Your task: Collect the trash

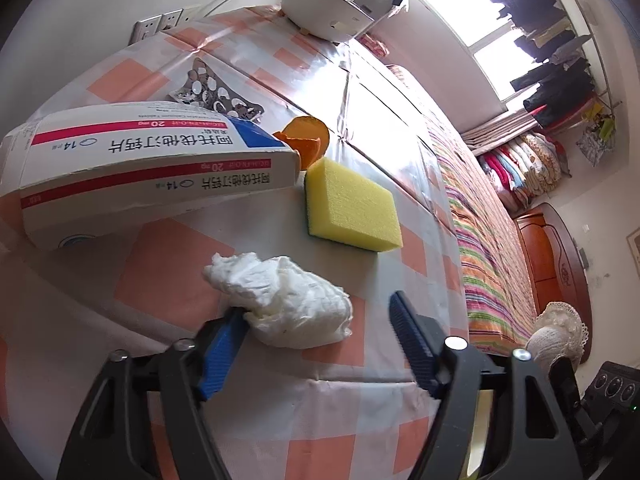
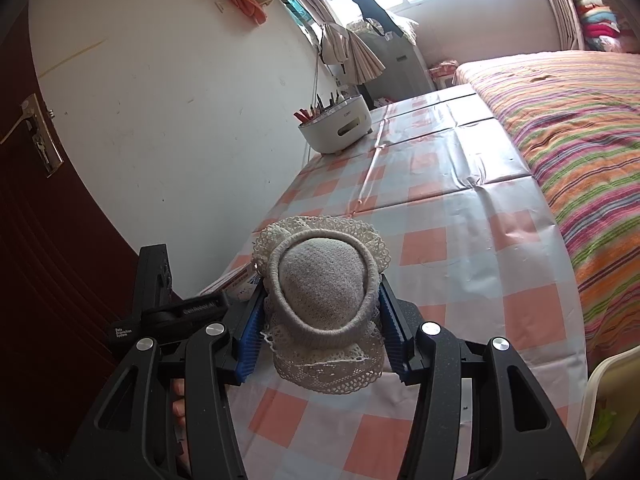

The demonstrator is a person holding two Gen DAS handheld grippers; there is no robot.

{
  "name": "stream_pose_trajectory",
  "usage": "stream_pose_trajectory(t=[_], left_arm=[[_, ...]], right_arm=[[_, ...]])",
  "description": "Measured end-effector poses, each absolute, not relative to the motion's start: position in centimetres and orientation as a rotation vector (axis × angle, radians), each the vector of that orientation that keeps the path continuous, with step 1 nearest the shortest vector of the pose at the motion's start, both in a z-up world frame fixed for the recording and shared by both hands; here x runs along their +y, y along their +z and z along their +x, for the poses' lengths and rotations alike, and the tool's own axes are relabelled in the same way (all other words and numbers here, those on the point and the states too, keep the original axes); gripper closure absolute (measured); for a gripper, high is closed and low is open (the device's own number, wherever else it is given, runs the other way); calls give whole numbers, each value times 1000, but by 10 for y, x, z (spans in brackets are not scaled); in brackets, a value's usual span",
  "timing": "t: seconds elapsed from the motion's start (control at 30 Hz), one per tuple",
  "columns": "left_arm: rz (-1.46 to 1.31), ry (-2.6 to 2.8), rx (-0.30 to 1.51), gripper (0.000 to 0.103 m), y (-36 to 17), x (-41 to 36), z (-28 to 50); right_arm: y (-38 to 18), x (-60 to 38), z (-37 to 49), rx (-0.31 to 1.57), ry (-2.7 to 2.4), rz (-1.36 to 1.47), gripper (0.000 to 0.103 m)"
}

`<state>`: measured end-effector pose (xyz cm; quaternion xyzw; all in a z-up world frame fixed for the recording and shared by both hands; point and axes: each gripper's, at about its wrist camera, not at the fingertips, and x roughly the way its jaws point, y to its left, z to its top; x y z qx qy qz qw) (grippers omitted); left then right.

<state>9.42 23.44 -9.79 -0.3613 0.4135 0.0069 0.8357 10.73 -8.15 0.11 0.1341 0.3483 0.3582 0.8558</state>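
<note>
A crumpled white tissue [image 1: 284, 300] lies on the checked tablecloth [image 1: 168, 276], between the blue pads of my left gripper [image 1: 316, 316]. The jaws stand open around it, the left pad touching it. Behind it lie a yellow sponge [image 1: 352, 208], a white medicine box [image 1: 144, 168], an orange peel piece [image 1: 308, 140] and an empty blister pack [image 1: 216, 92]. My right gripper [image 2: 322, 320] is shut on a rolled grey sock with lace trim [image 2: 326, 300], held above the table. That sock also shows in the left wrist view [image 1: 556, 332].
A white round desk organiser with pens [image 2: 340, 124] stands at the table's far end by the wall. A striped bed [image 2: 580, 152] runs along the table's right side. A pale bin rim [image 2: 600, 400] shows at lower right. A dark door [image 2: 48, 240] is at left.
</note>
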Motion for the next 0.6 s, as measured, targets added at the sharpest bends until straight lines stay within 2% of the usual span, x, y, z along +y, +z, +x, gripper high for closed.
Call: stream_pose_trajectory(t=[0.1, 0.23, 0.3, 0.6], left_arm=[[-770, -5, 900, 71, -103, 233, 98], [-757, -20, 905, 73, -104, 226, 97], [-751, -33, 896, 79, -102, 224, 96], [-699, -107, 867, 80, -87, 204, 86]], right_arm=[[2, -84, 107, 727, 750, 289, 54], [4, -87, 107, 720, 743, 295, 54], [4, -89, 106, 715, 739, 297, 54], [8, -100, 101, 697, 718, 311, 54]])
